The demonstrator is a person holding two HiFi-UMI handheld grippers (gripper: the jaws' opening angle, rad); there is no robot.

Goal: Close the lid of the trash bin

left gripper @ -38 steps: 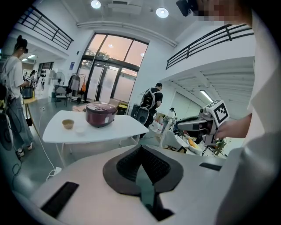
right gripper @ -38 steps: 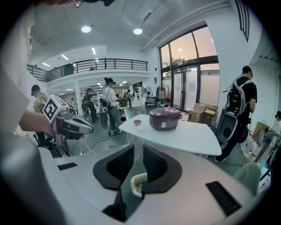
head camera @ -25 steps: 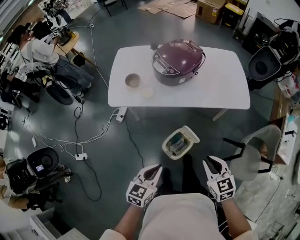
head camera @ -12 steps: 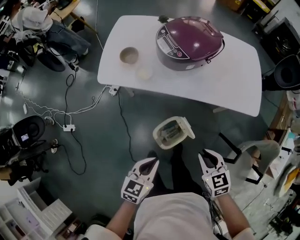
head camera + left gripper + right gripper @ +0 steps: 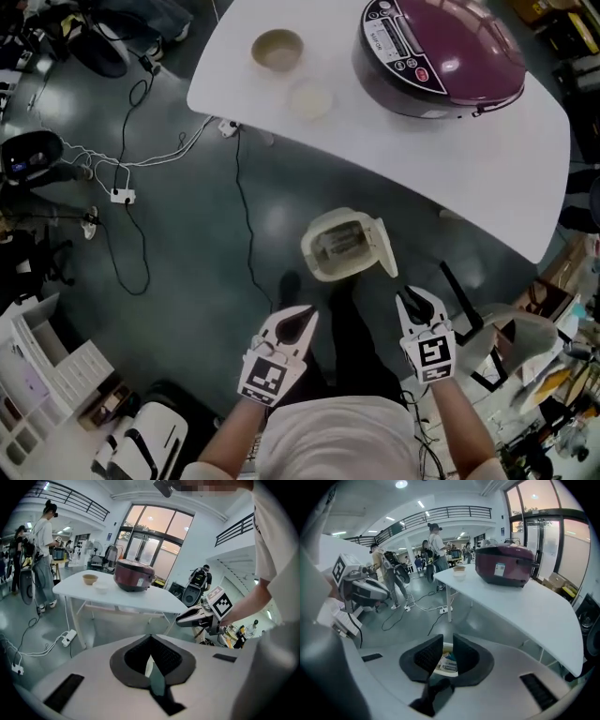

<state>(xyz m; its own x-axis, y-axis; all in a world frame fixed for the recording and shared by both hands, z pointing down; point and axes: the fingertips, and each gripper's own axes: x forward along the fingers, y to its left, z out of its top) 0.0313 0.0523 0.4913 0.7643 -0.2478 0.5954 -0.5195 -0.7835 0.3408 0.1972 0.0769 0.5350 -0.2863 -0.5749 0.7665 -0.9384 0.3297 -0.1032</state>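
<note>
The trash bin (image 5: 330, 246) lid (image 5: 382, 249) stands open, untouched. Your left gripper (image 5: 304, 315) is pressed together, empty; your right gripper (image 5: 409, 296) is slightly spread.

The head view has swung round. The white surface (image 5: 487, 178) now slants across the top of the frame instead of lying level in the middle. The rice cooker (image 5: 445, 47) has slid to the upper right, its top cut off by the edge. The seated people at upper left have dropped out of view, and a white drawer unit (image 5: 47, 375) has come in at lower left. The trash bin (image 5: 312, 262) has climbed a little in the frame. The left gripper (image 5: 302, 317) and right gripper (image 5: 410, 298) have risen too; with the camera moving, whether they have actually neared the bin is hard to judge.
</note>
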